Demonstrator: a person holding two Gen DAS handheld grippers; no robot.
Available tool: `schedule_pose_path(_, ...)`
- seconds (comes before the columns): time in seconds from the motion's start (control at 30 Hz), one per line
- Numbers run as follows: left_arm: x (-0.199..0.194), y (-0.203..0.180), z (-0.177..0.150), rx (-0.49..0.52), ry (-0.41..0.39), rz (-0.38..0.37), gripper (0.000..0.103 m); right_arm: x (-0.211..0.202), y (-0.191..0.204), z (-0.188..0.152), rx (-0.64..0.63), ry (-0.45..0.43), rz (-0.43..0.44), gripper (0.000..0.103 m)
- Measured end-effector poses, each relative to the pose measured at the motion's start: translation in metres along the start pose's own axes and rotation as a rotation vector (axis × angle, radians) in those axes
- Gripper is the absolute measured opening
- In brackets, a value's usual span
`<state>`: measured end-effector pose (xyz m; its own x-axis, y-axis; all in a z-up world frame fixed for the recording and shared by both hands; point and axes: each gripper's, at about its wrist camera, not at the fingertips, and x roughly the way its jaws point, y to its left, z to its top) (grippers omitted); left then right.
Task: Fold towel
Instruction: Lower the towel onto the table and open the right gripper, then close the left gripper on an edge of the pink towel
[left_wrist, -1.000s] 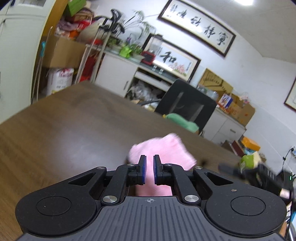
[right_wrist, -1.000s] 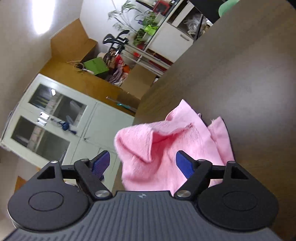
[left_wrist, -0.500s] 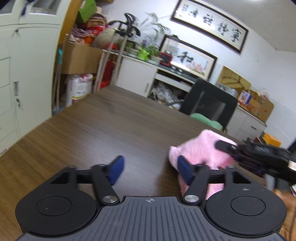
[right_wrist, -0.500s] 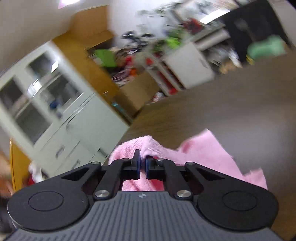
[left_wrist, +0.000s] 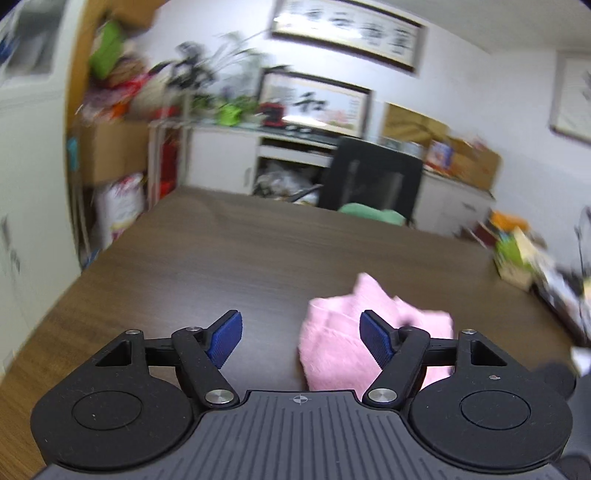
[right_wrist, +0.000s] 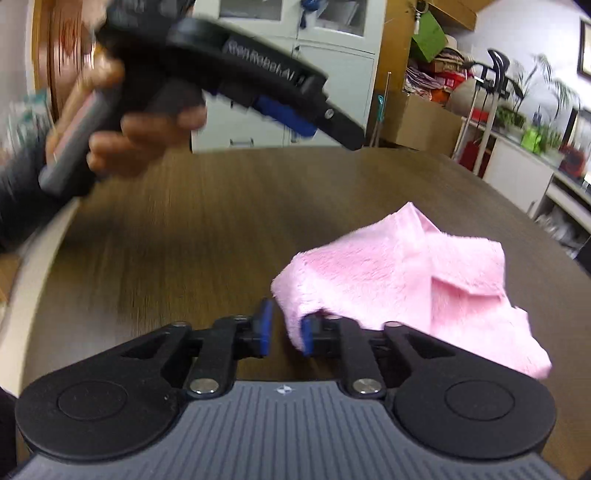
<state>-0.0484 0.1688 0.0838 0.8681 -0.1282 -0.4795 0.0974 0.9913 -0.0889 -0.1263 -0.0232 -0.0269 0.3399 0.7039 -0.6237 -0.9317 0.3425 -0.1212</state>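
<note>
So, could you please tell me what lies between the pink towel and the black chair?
Only bare brown table, in the left wrist view, between the towel and the chair.
</note>
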Motion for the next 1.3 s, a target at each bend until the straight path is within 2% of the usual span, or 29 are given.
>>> schedule_pose_path(0.03, -0.002, -0.004, -0.002, 0.022, -0.003, -0.005, 0.075, -0.009, 0.005, -0.003, -0.008, -0.019, -0.002, 0.068)
schedule_pose_path(0.07, -0.006, -0.011, -0.006, 0.063, -0.010, -0.017, 0.075, -0.016, 0.009, -0.005, -0.013, -0.028, 0.009, 0.070)
schedule_pose_path(0.27, -0.008, -0.065, -0.030, 0.298, -0.045, -0.060, 0.074, -0.060, 0.017, -0.027, 0.028, -0.074, 0.013, 0.079)
schedule_pose_path(0.33, -0.009, -0.082, -0.038, 0.378, -0.079, -0.067, 0.074, -0.069, 0.017, -0.036, 0.044, -0.057, 0.026, 0.079)
schedule_pose_path(0.4, -0.005, -0.106, -0.046, 0.470, -0.098, -0.046, 0.074, -0.080, 0.015, -0.045, 0.067, -0.071, 0.018, 0.080)
schedule_pose_path(0.47, -0.001, -0.123, -0.048, 0.505, -0.105, -0.047, 0.074, -0.095, 0.008, -0.059, 0.118, -0.090, 0.003, 0.083)
schedule_pose_path(0.57, 0.008, -0.145, -0.052, 0.555, -0.098, -0.056, 0.072, -0.116, 0.000, -0.076, 0.189, -0.124, -0.066, 0.085)
schedule_pose_path(0.67, 0.023, -0.163, -0.059, 0.623, -0.080, -0.004, 0.068, -0.135, 0.000, -0.092, 0.251, -0.177, -0.108, 0.090)
schedule_pose_path(0.77, 0.043, -0.170, -0.067, 0.668, -0.049, 0.095, 0.056, -0.143, -0.001, -0.101, 0.281, -0.217, -0.114, 0.097)
schedule_pose_path(0.83, 0.052, -0.170, -0.072, 0.680, -0.033, 0.160, 0.042, -0.150, 0.000, -0.110, 0.303, -0.250, -0.113, 0.097)
schedule_pose_path(0.87, 0.058, -0.169, -0.072, 0.677, -0.024, 0.197, 0.040, -0.153, 0.001, -0.113, 0.313, -0.265, -0.108, 0.098)
schedule_pose_path(0.93, 0.060, -0.167, -0.071, 0.668, -0.021, 0.218, 0.032, -0.158, -0.002, -0.118, 0.329, -0.288, -0.104, 0.099)
schedule_pose_path(1.03, 0.061, -0.171, -0.070, 0.670, -0.028, 0.238, 0.031, -0.169, -0.006, -0.124, 0.360, -0.329, -0.100, 0.100)
schedule_pose_path(1.17, 0.060, -0.181, -0.080, 0.748, -0.047, 0.301, 0.033, -0.176, -0.014, -0.128, 0.406, -0.367, -0.094, 0.101)
schedule_pose_path(1.3, 0.061, -0.181, -0.082, 0.746, -0.030, 0.303, 0.029, -0.169, -0.027, -0.127, 0.450, -0.372, -0.107, 0.102)
